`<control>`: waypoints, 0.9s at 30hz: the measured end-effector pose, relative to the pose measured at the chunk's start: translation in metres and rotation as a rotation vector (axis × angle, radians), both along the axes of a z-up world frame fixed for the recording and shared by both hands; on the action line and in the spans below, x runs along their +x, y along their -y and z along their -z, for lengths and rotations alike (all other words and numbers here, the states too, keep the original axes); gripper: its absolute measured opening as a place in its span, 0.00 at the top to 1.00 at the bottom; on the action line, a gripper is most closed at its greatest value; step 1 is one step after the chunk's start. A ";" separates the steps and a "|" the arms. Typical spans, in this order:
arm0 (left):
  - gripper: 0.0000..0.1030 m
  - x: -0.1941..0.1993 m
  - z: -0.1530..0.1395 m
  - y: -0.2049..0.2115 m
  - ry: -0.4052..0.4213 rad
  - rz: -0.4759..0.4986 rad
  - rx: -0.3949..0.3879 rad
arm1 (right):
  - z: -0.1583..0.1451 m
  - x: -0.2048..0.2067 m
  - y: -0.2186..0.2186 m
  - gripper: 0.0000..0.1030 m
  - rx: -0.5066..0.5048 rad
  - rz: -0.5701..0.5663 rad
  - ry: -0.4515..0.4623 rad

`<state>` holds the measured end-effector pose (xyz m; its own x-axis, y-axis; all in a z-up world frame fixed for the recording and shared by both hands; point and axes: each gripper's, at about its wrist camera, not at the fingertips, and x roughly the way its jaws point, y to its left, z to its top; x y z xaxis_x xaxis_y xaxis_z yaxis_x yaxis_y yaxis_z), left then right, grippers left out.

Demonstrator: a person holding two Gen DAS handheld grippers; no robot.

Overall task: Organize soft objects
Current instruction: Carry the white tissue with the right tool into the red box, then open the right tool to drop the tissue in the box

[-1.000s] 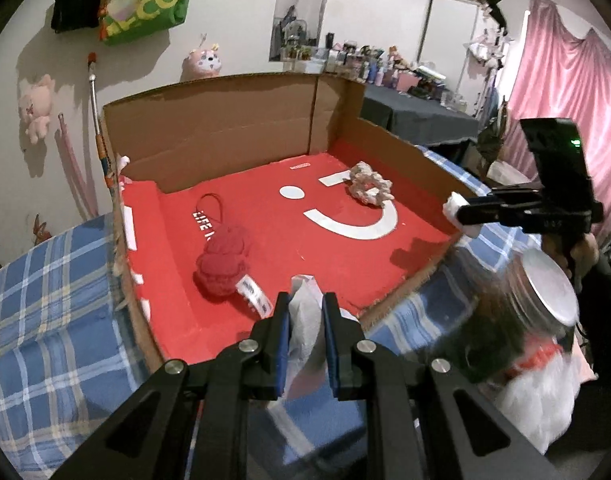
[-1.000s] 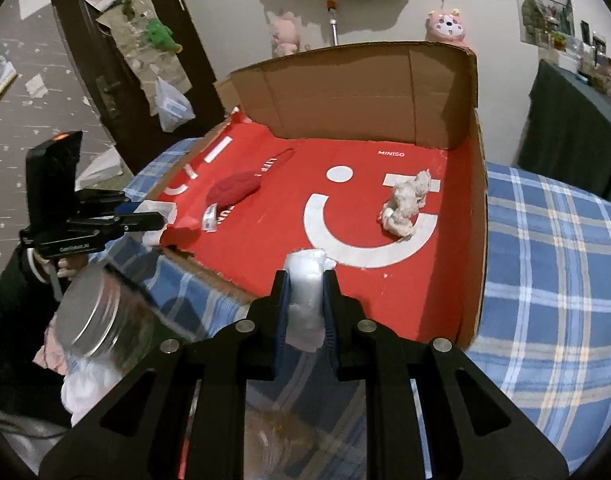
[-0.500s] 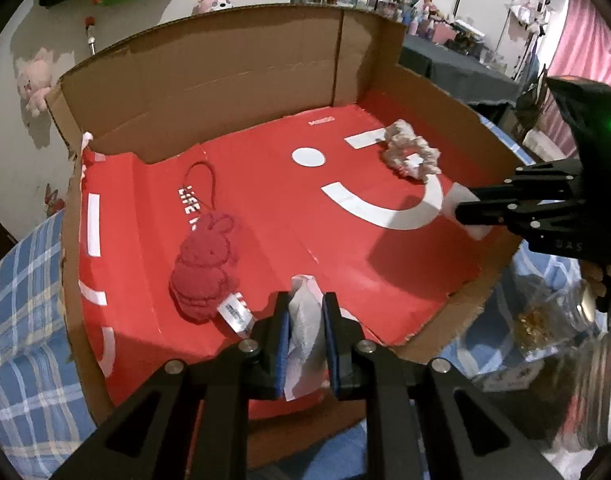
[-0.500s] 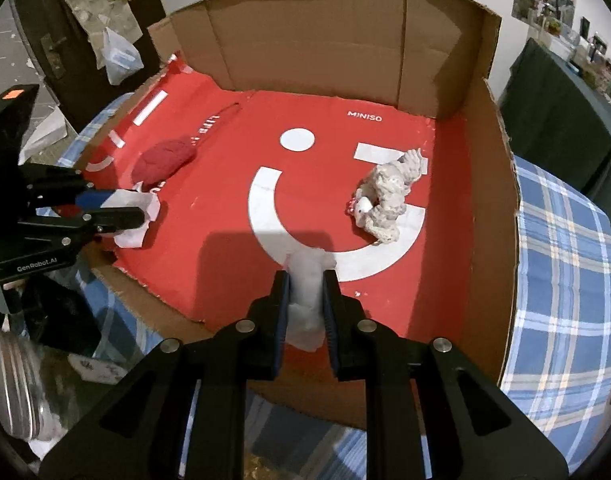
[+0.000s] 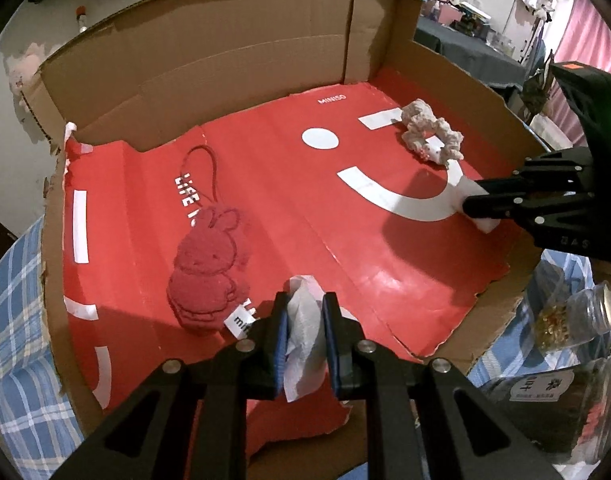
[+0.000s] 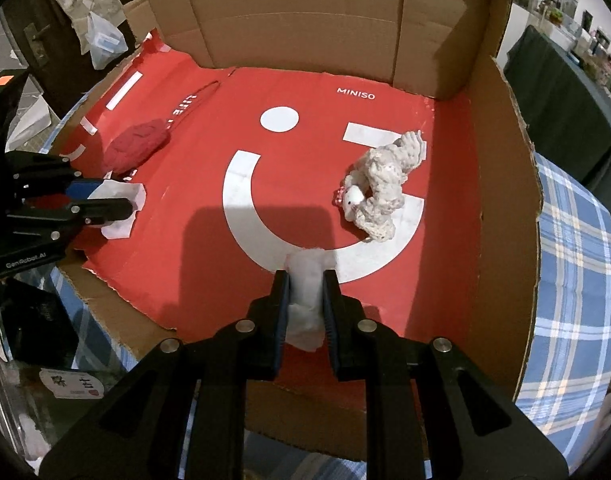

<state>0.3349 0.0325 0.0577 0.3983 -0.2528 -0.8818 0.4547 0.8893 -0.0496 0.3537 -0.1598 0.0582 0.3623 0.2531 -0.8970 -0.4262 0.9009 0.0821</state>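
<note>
My left gripper (image 5: 304, 304) is shut on a crumpled white tissue (image 5: 301, 334) just over the near edge of the open cardboard box (image 5: 233, 52), beside a red plush bunny (image 5: 207, 264). My right gripper (image 6: 304, 280) is shut on a wad of white cotton (image 6: 307, 276) over the box's red floor, close to a cream knitted scrunchie (image 6: 379, 184). The right gripper also shows in the left wrist view (image 5: 471, 202). The left gripper (image 6: 131, 204) shows in the right wrist view with its tissue (image 6: 119, 200).
The box has tall cardboard walls (image 6: 305, 20) at the back and right side. It sits on a blue plaid cloth (image 6: 569, 280). Glass jars (image 5: 573, 316) stand outside the box's near right corner. A dark table (image 5: 469, 44) with clutter stands behind.
Both grippers have moved forward and down over the box, each still holding its white piece. The box fills more of both views; the jars have slid to the side.
</note>
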 end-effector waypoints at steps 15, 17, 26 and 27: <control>0.53 0.001 -0.004 0.002 0.013 0.014 -0.018 | 0.002 0.006 -0.006 0.83 -0.025 -0.002 -0.018; 0.50 0.000 -0.005 0.002 0.018 0.015 -0.020 | 0.002 0.006 -0.007 0.82 -0.032 -0.003 -0.016; 0.32 -0.014 -0.026 0.000 0.091 0.018 -0.066 | -0.001 0.002 -0.008 0.80 -0.038 0.002 -0.010; 0.30 -0.016 -0.028 0.000 0.099 0.018 -0.069 | -0.001 0.001 -0.008 0.80 -0.038 0.003 -0.010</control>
<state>0.3191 0.0326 0.0861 0.4775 -0.3191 -0.8186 0.4761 0.8771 -0.0642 0.3552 -0.1514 0.0595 0.3542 0.2179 -0.9094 -0.4228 0.9047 0.0522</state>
